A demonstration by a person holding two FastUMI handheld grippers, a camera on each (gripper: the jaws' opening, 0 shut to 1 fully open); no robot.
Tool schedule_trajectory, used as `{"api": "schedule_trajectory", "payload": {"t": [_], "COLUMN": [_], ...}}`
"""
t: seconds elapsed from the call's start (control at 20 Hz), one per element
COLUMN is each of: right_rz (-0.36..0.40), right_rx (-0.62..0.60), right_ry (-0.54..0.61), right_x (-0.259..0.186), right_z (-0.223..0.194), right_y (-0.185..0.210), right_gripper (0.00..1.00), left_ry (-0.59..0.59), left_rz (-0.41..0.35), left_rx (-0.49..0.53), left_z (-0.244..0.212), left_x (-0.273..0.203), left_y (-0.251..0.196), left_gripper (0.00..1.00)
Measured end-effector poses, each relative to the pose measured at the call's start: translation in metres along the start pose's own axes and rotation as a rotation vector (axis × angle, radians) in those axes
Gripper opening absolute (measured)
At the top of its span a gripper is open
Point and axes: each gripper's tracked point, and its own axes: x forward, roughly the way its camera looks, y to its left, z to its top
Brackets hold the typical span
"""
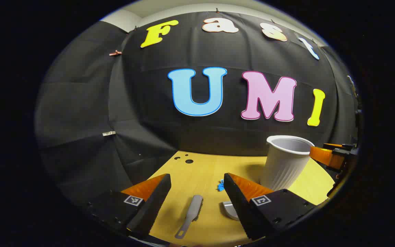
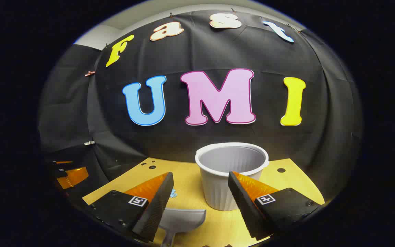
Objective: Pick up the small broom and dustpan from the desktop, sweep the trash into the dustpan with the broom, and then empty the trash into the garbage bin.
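Left gripper (image 1: pixel 197 187) is hovering over the desktop (image 1: pixel 204 168) w/ jaws spread wide, holding nothing; the small broom (image 1: pixel 191 214) is lying flat on the wood betw. its two fingers, handle end toward the camera, bristle end pointing away, not touching either finger. Just ahead of the broom, near the inner edge of the right-hand finger, the trash (image 1: pixel 220 185), a small blue scrap, is sitting on the desktop. A pale curved edge of the dustpan (image 1: pixel 229 210) is peeking out beside that same finger, mostly hidden behind it. The garbage bin (image 1: pixel 286 164), a ribbed white cup-shaped tub, is standing upright to the right, open mouth up, w/ the other gripper showing at the far right edge beyond it. In the right gripper view, the right gripper (image 2: pixel 200 190) is also hanging above the desktop (image 2: pixel 297 181) w/ jaws wide apart & gripping nothing. The dustpan (image 2: pixel 183 219) is lying on the wood low betw. its fingers, closer to the left-hand finger, handle running toward the camera. The garbage bin (image 2: pixel 230 178) is standing just beyond, partly behind the right-hand finger, inside looking bare. The trash (image 2: pixel 173 193) is showing as a blue speck right beside the left-hand finger. The left gripper (image 2: pixel 65 173) is showing at the far left edge.
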Motion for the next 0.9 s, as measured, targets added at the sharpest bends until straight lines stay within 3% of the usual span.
{"api": "schedule_trajectory", "payload": {"t": [0.3, 0.5, 0.9], "right_rz": [-0.053, -0.078, -0.075], "right_rx": [0.012, 0.010, -0.016], "right_ry": [0.052, 0.086, 0.131], "right_x": [-0.007, -0.013, -0.009], "right_z": [-0.014, -0.025, -0.037], "right_y": [0.019, 0.030, 0.051], "right_gripper": [0.99, 0.99, 0.99], "left_ry": [0.039, 0.048, 0.082], "left_rz": [-0.096, -0.149, -0.167], "left_rx": [0.073, 0.057, 0.014], "left_z": [-0.012, -0.017, -0.033], "left_x": [0.013, 0.019, 0.031], "left_y": [0.005, 0.010, 0.025], "left_gripper": [0.99, 0.99, 0.98]}}
